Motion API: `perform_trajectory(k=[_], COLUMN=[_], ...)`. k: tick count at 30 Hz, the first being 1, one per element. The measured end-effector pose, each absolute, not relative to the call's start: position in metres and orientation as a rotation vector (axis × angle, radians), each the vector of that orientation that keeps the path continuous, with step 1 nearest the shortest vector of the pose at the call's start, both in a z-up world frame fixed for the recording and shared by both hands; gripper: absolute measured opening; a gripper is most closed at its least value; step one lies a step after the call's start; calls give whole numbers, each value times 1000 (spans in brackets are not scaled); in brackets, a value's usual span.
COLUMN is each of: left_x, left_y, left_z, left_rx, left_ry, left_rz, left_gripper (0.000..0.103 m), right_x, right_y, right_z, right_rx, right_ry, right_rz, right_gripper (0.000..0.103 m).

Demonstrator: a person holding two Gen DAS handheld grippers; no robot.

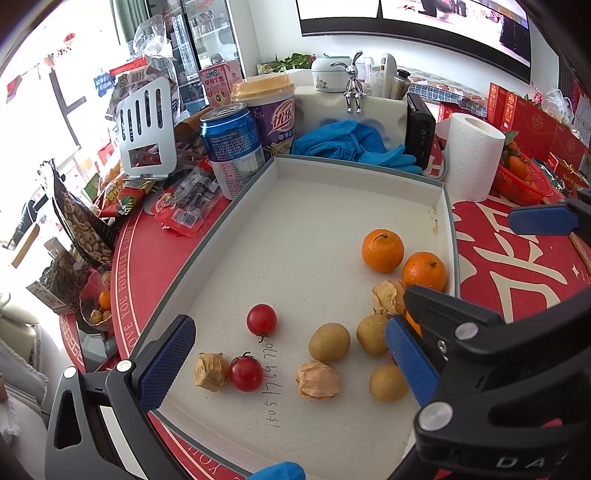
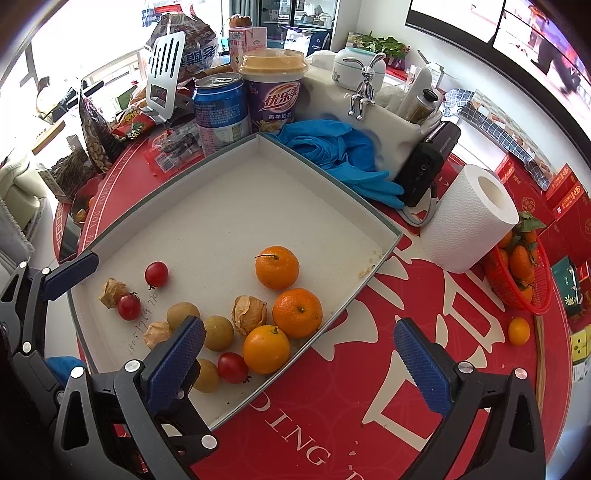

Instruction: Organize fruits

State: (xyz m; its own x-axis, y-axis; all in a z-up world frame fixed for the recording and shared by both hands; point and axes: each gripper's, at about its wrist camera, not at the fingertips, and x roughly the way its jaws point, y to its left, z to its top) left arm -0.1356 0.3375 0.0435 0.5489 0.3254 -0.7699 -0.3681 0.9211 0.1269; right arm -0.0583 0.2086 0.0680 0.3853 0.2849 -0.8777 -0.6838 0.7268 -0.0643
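Handwritten "1405176977o" (image 1: 272, 386) on tray floor (image 1: 314, 229)

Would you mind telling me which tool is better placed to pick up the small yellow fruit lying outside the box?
Right tool: the small yellow fruit lies on its side; left tool hangs over the box.

Domestic living room: round red printed surface (image 2: 332, 406) crowded with snack packets, a blue drink can (image 2: 220, 110), a white paper-towel roll (image 2: 469, 218); wall-mounted black television screen (image 1: 406, 22); beige sofa (image 2: 18, 184).
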Motion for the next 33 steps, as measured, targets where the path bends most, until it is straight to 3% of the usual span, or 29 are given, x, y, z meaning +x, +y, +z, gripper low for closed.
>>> perform_trajectory(k=[33], left_x=[-138], left_y=[338], left_z=[44], left_rx=[-46], left_ry=[889], left_rz=[400], left_gripper=[103], right_x=[-61], right_y=[207], right_z=[66], right_rx=[-461], right_ry=[997], right_rz=[650], right_gripper=[103])
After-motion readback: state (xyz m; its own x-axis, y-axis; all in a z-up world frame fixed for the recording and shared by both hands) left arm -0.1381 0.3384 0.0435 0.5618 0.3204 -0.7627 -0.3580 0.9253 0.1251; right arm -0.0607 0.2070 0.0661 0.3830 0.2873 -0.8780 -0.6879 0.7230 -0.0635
